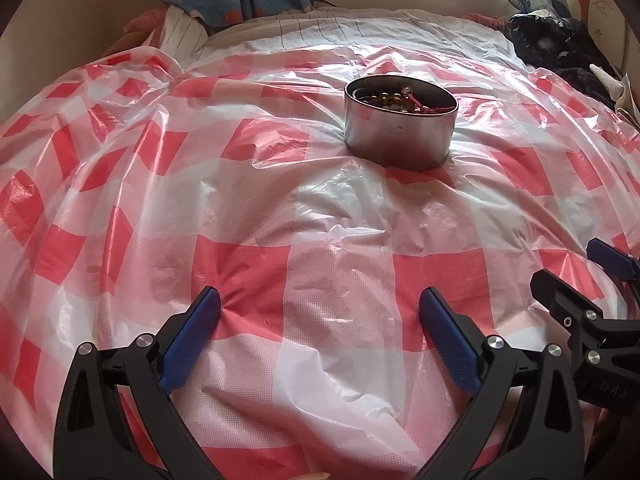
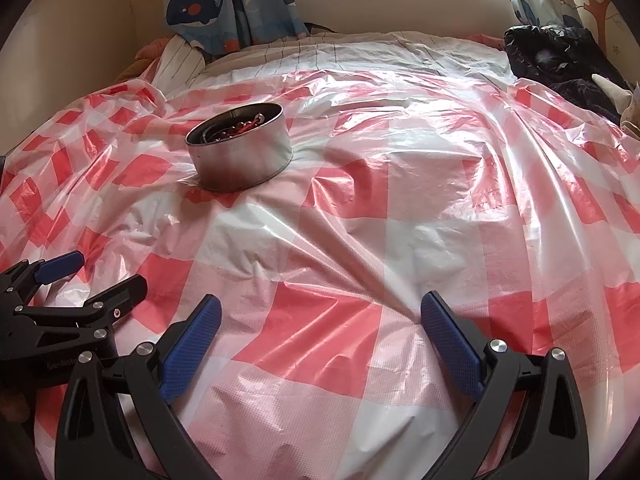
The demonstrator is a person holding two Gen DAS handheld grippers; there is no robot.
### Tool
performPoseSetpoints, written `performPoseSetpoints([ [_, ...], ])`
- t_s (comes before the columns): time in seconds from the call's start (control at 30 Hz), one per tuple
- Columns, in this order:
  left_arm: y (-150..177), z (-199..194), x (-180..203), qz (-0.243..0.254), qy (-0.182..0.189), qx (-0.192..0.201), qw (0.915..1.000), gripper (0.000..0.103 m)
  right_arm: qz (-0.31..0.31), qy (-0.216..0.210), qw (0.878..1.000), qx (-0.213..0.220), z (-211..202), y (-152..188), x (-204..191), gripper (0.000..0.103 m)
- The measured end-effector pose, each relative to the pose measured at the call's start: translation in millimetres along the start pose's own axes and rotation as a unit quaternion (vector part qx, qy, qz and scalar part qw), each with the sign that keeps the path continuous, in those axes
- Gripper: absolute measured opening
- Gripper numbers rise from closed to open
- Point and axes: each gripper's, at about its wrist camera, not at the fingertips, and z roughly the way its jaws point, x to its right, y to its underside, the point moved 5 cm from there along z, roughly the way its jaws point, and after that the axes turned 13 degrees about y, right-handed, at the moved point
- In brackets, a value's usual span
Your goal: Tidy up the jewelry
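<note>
A round silver tin [image 1: 400, 130] stands on the red and white checked plastic sheet [image 1: 240, 200], ahead of me and slightly right in the left wrist view. Brown beads and a red cord [image 1: 404, 100] lie inside it. In the right wrist view the same tin [image 2: 240, 148] sits ahead to the left with dark beads and red cord [image 2: 236, 126] in it. My left gripper [image 1: 320, 308] is open and holds nothing, low over the sheet and well short of the tin. My right gripper [image 2: 320, 312] is also open and holds nothing. Each gripper shows at the other view's edge.
The sheet covers a bed with a striped white cover [image 1: 320, 28] behind it. Whale-print curtains [image 2: 224, 4] hang at the back wall. Dark clothing [image 2: 560, 56] is piled at the far right. The right gripper [image 1: 576, 280] appears at the left view's right edge.
</note>
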Motion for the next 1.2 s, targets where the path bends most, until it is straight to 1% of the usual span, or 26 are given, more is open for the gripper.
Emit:
performPoseSetpoints([
  [0.2,1.5,-2.7,-0.7,-0.002,-0.012,0.004,0.9999,0.095,0.000,0.004,1.000,0.002,-0.1,-0.1,1.0,0.096],
  [1.2,2.4,-2.3,-1.6,-0.003,-0.012,0.003,0.9999,0.095,0.002,0.004,1.000,0.007,-2.6,0.5,0.8,0.096],
])
